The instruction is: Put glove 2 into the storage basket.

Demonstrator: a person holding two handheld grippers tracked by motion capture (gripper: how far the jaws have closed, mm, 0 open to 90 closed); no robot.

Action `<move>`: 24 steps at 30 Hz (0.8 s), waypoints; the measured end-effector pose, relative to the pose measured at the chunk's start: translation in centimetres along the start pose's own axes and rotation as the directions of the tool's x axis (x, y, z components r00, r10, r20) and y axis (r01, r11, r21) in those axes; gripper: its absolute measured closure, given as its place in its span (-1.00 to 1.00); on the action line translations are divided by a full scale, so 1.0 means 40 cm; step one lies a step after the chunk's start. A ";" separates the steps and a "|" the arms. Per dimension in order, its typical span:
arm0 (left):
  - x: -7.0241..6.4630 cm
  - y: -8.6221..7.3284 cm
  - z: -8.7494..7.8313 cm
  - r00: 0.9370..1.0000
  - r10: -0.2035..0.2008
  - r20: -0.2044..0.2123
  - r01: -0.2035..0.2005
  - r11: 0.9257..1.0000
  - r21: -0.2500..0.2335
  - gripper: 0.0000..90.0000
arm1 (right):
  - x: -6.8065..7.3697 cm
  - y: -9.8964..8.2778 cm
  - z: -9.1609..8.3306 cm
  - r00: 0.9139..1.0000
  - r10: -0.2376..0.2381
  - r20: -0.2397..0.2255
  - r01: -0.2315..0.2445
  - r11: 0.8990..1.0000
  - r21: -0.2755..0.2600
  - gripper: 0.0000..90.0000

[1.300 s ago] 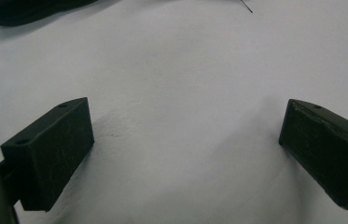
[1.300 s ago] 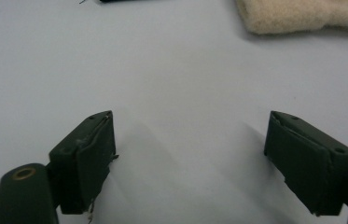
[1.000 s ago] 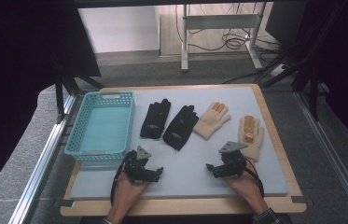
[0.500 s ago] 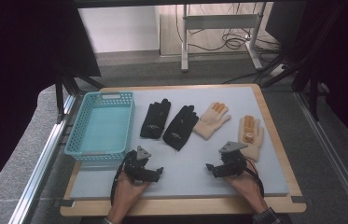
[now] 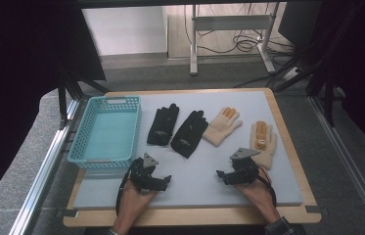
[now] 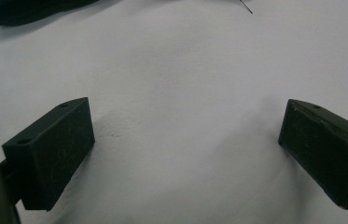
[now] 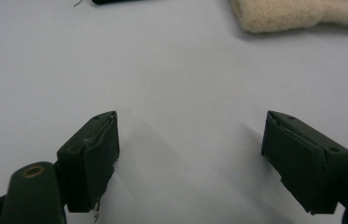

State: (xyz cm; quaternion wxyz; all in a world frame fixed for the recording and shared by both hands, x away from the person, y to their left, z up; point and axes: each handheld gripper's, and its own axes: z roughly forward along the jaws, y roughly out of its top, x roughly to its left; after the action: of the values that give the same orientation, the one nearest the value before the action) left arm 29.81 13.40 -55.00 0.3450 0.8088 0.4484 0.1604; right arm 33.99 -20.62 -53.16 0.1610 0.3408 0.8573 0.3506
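Both grippers are resting low on the bench (image 5: 287, 147); left gripper (image 5: 166, 180) fingers spread, grasping nothing; right gripper (image 5: 220, 174) fingers (just narrowing slightly) released near the cream glove (image 5: 263, 143).

Black glove (image 6: 27, 10): in the left gripper view cut off by the top edge, a dark rim alone showing; a second dark sliver (image 7: 115, 1) at the top edge of the right gripper view is too little to identify. Cream glove (image 7: 302, 14): in the right gripper view cropped by the top and right edges, fingers out of frame. High view: forearms cut by the bottom edge; the right tongs (image 5: 224, 175) cover the cuff of the nearest cream glove (image 5: 263, 142); markings on the black gloves (image 5: 163, 125) too small to read.
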 end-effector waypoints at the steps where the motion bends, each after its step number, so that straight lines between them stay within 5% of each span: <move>1: 0.000 0.000 0.000 1.000 0.000 0.000 0.000 1.000 0.000 -0.92 | 0.000 0.001 0.000 1.000 -0.001 -0.003 0.001 1.000 0.000 -0.56; 13: 0.000 0.000 0.000 1.000 -0.001 0.000 0.001 1.000 -0.001 -0.92 | -0.008 0.034 0.009 0.998 0.043 -0.046 -0.044 0.999 -0.021 -0.50; 24: 0.000 0.000 0.000 1.000 0.000 0.001 0.000 1.000 0.000 -0.92 | -0.011 0.100 0.025 0.996 0.031 -0.086 -0.035 0.998 -0.048 -0.15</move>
State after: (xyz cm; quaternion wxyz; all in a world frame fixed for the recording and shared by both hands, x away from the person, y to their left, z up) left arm 29.80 13.41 -54.99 0.3450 0.8089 0.4483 0.1601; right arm 36.69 -18.34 -51.01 0.1269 0.3354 0.8487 0.3886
